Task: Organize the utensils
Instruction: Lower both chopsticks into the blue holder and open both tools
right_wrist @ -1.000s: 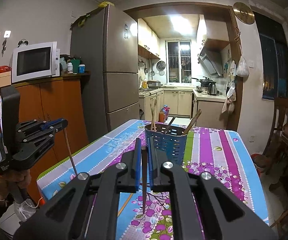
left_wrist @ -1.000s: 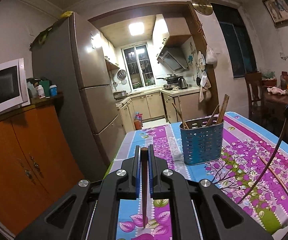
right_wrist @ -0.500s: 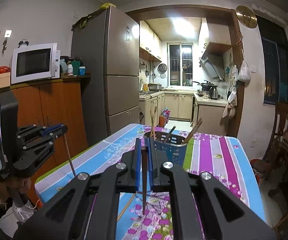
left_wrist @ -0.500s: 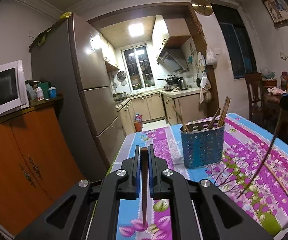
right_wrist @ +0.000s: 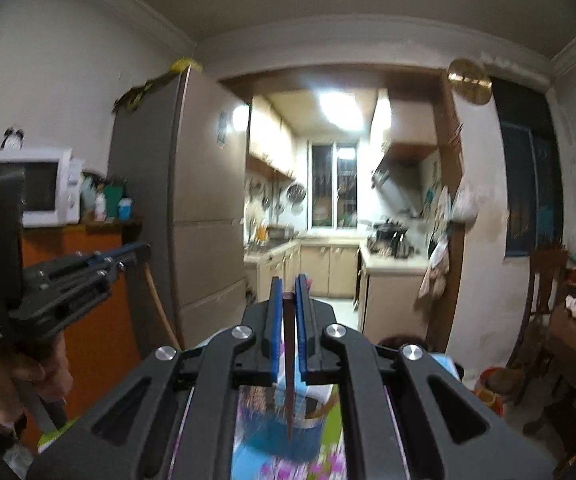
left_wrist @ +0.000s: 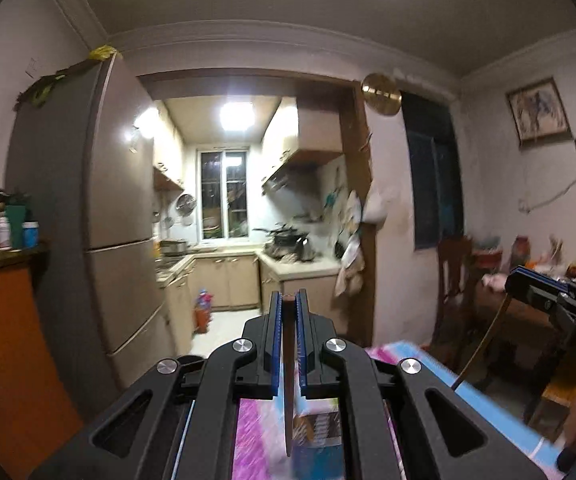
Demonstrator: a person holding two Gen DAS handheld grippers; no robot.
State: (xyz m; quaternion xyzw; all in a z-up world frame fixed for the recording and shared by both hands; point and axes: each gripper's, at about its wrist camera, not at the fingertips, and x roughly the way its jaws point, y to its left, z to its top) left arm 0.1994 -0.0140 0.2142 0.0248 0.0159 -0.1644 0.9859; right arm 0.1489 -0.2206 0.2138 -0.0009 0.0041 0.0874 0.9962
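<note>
Room: dim dining area opening onto a lit kitchen; tall grey fridge (left_wrist: 99,216) on my left, white microwave (right_wrist: 39,188) on an orange cabinet (right_wrist: 99,300).
Surface: glossy floral tablecloth (left_wrist: 255,440), pink and blue, badly motion-blurred under both cameras.
Left gripper (left_wrist: 286,344): clenched on a chopstick (left_wrist: 288,392), a thin dark wooden stick hanging point-down between the blue pads.
Right gripper (right_wrist: 286,344): clamped on a second chopstick (right_wrist: 289,380), same slim tapered shape, tip just above the holder.
Holder (right_wrist: 283,428): blue perforated caddy, directly below my right gripper; in the left view it shows as a blurred blue-grey box (left_wrist: 320,428) beside the stick's tip.
Progress: I judge both sticks are in hand but not yet dropped in; whether others already stand in the caddy, I cannot tell through the blur.
Left to do: lower each tip into the opening and release.
Handling: I expect smooth, light sticks that could swing in the pads.
</note>
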